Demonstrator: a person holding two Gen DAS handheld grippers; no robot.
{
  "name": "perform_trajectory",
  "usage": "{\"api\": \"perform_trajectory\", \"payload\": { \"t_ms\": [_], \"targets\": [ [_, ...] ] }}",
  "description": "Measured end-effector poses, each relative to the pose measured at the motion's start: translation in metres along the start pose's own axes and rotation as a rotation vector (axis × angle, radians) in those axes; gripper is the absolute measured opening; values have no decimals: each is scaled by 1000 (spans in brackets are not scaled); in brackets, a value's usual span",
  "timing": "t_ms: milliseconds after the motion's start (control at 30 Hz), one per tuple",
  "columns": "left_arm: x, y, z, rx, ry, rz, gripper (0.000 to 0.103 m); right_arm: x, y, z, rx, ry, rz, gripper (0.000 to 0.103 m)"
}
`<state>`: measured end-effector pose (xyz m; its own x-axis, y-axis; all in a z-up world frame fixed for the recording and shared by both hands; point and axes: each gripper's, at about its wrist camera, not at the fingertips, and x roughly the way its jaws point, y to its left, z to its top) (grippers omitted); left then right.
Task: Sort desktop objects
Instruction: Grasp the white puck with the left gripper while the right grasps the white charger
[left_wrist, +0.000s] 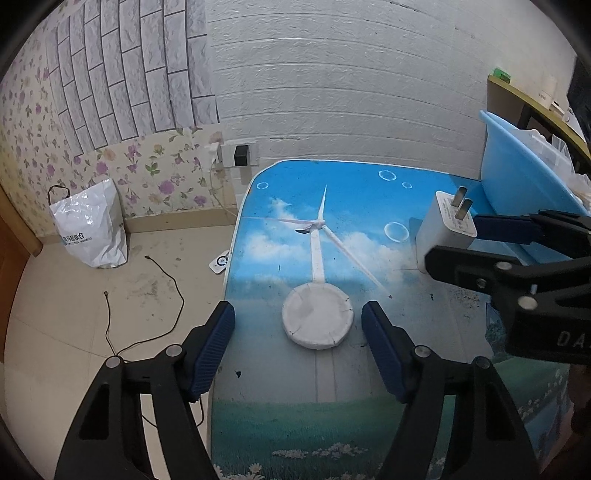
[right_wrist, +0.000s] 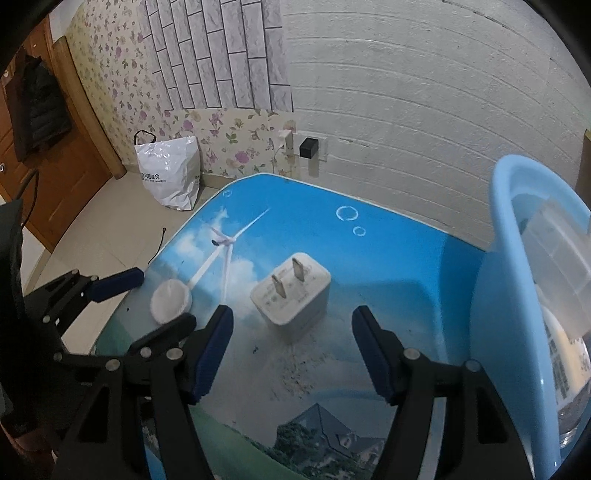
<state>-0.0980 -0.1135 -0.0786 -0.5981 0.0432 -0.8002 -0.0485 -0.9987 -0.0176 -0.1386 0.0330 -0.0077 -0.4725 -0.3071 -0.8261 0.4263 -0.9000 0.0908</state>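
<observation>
White charger plug (right_wrist: 291, 291) and round white disc (left_wrist: 317, 317) on the printed table (left_wrist: 369, 192), both grippers spread wide.

The plug stands on the tabletop with its 2 flat prongs pointing up, near the blue plastic basin (right_wrist: 506, 258) at the table's right side. The right gripper (right_wrist: 291, 354) hovers just in front of the plug, jaws apart, the plug beyond its fingertips and not touched. The left gripper (left_wrist: 299, 347) faces the disc, jaws apart with the disc lying flat on the table between and just beyond the tips. A white plastic bag (left_wrist: 92, 229) sits on the floor by the flowered wall.
</observation>
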Motion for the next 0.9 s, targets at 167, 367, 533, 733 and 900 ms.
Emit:
{"api": "perform_trajectory", "payload": {
  "t_ms": [167,367,533,733,900],
  "targets": [
    [0,0,-1,2,-2,0,70,8,3,2,9,-15,-41,67],
    [-3,-4,-2,15,-10,-8,62,18,-2,0,31,8,-13,41],
    [-5,-8,-3,34,-23,-19,46,13,-7,-7,32,3,10,40],
    [-7,-10,-5,43,-32,-31,37,2,-13,-21,32,9,21,39],
    [-10,-17,-7,48,-29,-28,36,-12,-16,-34,21,8,26,39]
  ]
}}
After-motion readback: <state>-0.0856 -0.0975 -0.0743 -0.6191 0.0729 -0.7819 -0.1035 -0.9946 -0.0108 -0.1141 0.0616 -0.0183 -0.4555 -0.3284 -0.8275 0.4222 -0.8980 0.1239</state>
